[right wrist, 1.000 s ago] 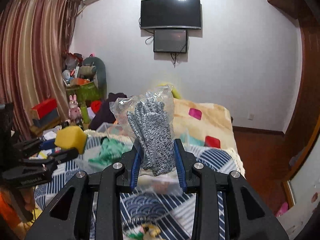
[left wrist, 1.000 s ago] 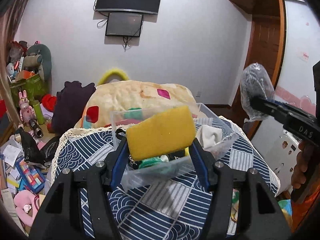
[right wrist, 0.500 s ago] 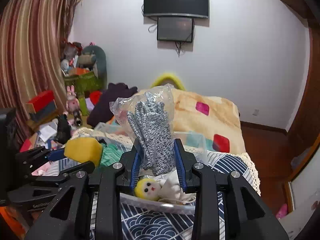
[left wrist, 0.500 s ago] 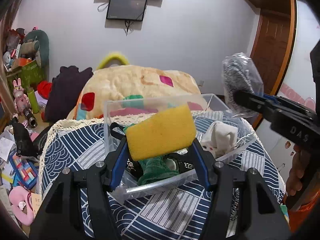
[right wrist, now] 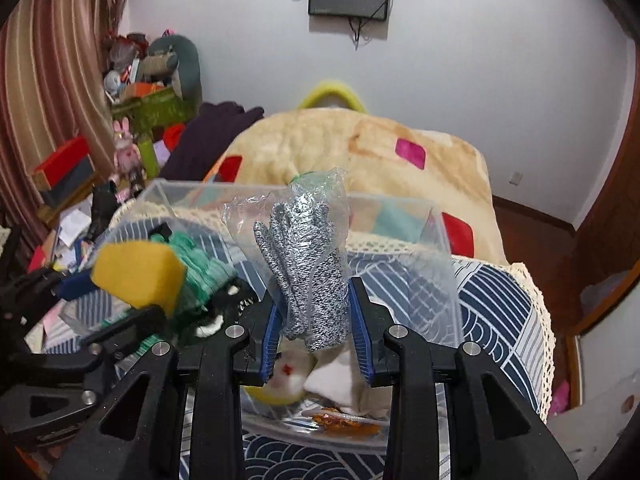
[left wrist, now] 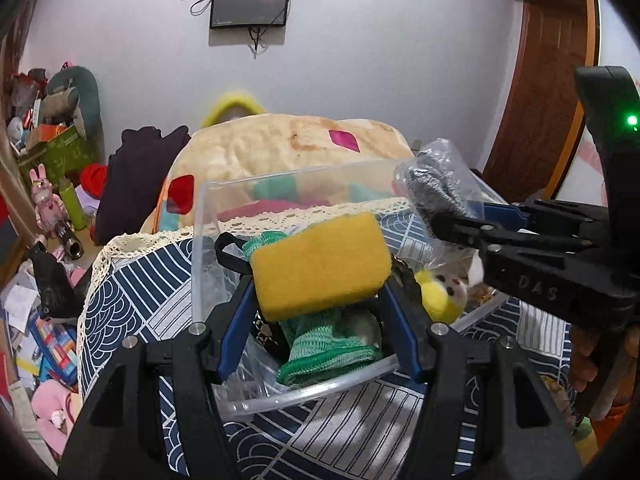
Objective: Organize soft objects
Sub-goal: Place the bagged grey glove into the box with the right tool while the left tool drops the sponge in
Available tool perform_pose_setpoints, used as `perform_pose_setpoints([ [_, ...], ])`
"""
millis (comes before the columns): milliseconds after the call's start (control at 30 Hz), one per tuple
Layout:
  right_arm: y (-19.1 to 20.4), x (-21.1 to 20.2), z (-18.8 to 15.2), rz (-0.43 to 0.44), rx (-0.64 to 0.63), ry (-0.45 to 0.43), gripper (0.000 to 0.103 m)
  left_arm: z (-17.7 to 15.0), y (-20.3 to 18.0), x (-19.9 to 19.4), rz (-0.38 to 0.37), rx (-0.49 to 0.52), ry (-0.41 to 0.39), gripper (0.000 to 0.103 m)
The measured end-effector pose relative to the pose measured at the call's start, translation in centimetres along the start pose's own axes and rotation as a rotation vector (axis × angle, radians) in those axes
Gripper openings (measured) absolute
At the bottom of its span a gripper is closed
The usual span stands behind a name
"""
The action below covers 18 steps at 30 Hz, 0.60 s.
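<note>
A yellow sponge (left wrist: 320, 264) sits between the blue pads of my left gripper (left wrist: 320, 282), which hangs over the near left part of a clear plastic bin (left wrist: 280, 178). Its jaws are opening slightly, but the pads still touch the sponge. My right gripper (right wrist: 314, 312) is shut on a plastic bag of grey knitted gloves (right wrist: 308, 272), held upright above the bin's (right wrist: 400, 200) right half. In the bin lie a green knitted piece (left wrist: 328, 348), a yellow-haired doll (left wrist: 438, 292) and white cloth. The right gripper (left wrist: 448, 220) also shows in the left wrist view, the sponge (right wrist: 136, 268) in the right.
The bin stands on a table with a blue-and-white patterned cloth (left wrist: 132, 280) edged in lace. A beige blanket (left wrist: 300, 148) is heaped behind it. Toys and boxes (left wrist: 44, 340) crowd the floor at left. A wooden door (left wrist: 544, 92) stands at right.
Both grippers have come down and forward over the bin, each still carrying its load. The right gripper with the bagged gloves has drawn closer to the left one.
</note>
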State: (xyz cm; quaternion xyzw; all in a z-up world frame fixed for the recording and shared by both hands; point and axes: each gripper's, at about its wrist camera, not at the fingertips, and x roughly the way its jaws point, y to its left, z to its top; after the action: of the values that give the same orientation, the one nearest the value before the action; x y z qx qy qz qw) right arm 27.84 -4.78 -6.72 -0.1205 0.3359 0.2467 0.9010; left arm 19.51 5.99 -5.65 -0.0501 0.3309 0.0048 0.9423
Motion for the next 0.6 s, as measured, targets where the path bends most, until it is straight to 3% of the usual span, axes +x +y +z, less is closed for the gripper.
perform_pose_setpoints([
  [100,0.2,0.2,-0.1,-0.011,-0.016,0.013,0.034,-0.3,-0.2,-0.1,0.025,0.015,-0.011,0.069],
  [233,-0.1,-0.3,-0.4,0.0,-0.011,0.004,0.052,-0.4,0.1,-0.5,-0.001,-0.002,-0.008,0.073],
  [333,0.0,-1.2,-0.3,-0.01,-0.016,-0.02,0.06,-0.4,0.0,-0.9,0.006,0.005,-0.011,0.076],
  [500,-0.4,-3.3,0.0,0.002,-0.015,-0.076,0.061,-0.2,-0.3,-2.8,0.012,0.029,-0.048,0.081],
  [600,-1.1,-5.6,-0.2,0.017,0.007,-0.13,0.07,-0.1,-0.4,-4.7,-0.001,0.021,-0.082,0.092],
])
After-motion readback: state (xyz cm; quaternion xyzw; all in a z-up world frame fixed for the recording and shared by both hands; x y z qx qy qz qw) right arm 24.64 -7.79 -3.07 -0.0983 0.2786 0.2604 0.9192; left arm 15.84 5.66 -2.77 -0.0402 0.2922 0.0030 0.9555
